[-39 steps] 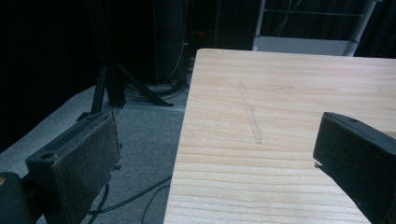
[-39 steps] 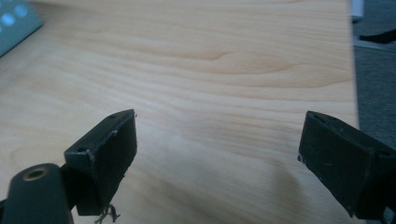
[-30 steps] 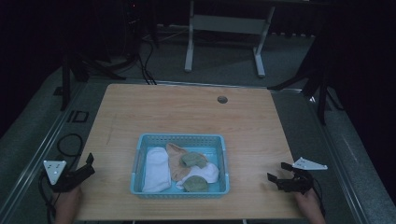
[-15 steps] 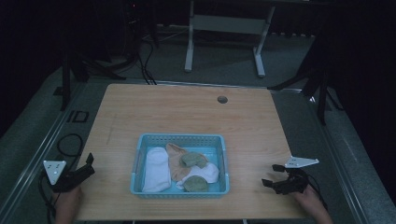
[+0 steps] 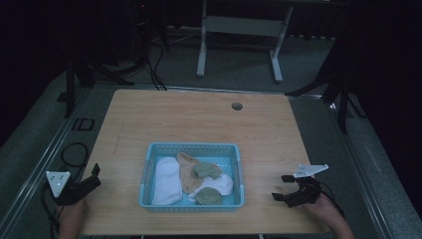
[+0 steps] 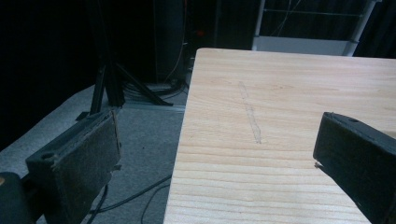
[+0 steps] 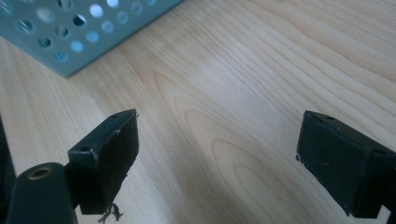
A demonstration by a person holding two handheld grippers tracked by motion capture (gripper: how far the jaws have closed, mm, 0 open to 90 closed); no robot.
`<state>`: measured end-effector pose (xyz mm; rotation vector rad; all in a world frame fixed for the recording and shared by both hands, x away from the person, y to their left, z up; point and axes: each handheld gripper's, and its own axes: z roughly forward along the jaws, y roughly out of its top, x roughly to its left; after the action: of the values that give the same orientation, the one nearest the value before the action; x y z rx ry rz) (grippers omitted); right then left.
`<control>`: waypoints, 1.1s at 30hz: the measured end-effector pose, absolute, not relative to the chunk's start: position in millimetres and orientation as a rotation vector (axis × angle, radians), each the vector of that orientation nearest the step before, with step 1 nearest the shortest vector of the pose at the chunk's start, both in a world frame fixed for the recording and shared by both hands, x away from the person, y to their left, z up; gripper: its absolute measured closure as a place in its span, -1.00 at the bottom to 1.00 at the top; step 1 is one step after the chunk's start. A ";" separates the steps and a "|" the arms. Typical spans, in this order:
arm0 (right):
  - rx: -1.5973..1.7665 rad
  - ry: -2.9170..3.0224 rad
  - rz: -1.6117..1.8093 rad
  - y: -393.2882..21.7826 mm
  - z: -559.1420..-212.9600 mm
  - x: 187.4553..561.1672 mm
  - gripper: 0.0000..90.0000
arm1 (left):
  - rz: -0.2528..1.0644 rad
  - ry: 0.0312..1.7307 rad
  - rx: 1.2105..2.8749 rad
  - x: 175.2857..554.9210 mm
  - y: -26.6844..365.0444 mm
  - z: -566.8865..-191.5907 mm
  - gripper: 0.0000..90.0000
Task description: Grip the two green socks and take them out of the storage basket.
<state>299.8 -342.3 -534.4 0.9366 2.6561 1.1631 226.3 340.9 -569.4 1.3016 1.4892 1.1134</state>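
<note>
A light blue perforated basket stands near the front middle of the wooden table. It holds a white sock at its left, a tan sock, two green socks and another white sock. My left gripper sits at the table's front left edge, open and empty; in the left gripper view one jaw hangs over the floor and the other over the wood. Right of the basket, my right gripper is low over the table, open and empty. The right gripper view shows the basket's corner at the upper left.
A small round hole is set in the table near its far edge. Cables lie on the grey floor at the left, by dark stand legs. A white desk frame stands behind the table.
My right gripper has moved left from the table's right edge to over the wood, closer to the basket. The left gripper and the socks have stayed put.
</note>
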 end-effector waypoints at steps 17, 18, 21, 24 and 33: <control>0.826 2.664 1.248 -321.9 -506.3 304.2 -0.72 | 1.113 1.486 1.303 226.2 341.0 -569.4 -0.98; 0.816 2.666 1.252 -320.2 -504.6 304.7 -0.72 | 1.113 1.486 1.303 226.2 341.0 -569.4 -0.98; 0.778 2.675 1.243 -314.0 -499.1 305.2 -0.72 | 1.109 1.486 1.304 226.4 341.1 -569.4 -0.98; 0.752 2.671 1.229 -310.2 -495.4 305.7 -0.71 | 1.108 1.485 1.301 226.3 341.2 -569.5 -0.98; 0.646 2.738 1.208 -286.4 -483.6 308.1 -0.69 | 1.106 1.483 1.301 226.4 341.4 -569.5 -0.98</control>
<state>308.1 -286.4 -483.6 0.6456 2.7381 1.2083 226.4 341.4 -569.5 1.3015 1.4828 1.1063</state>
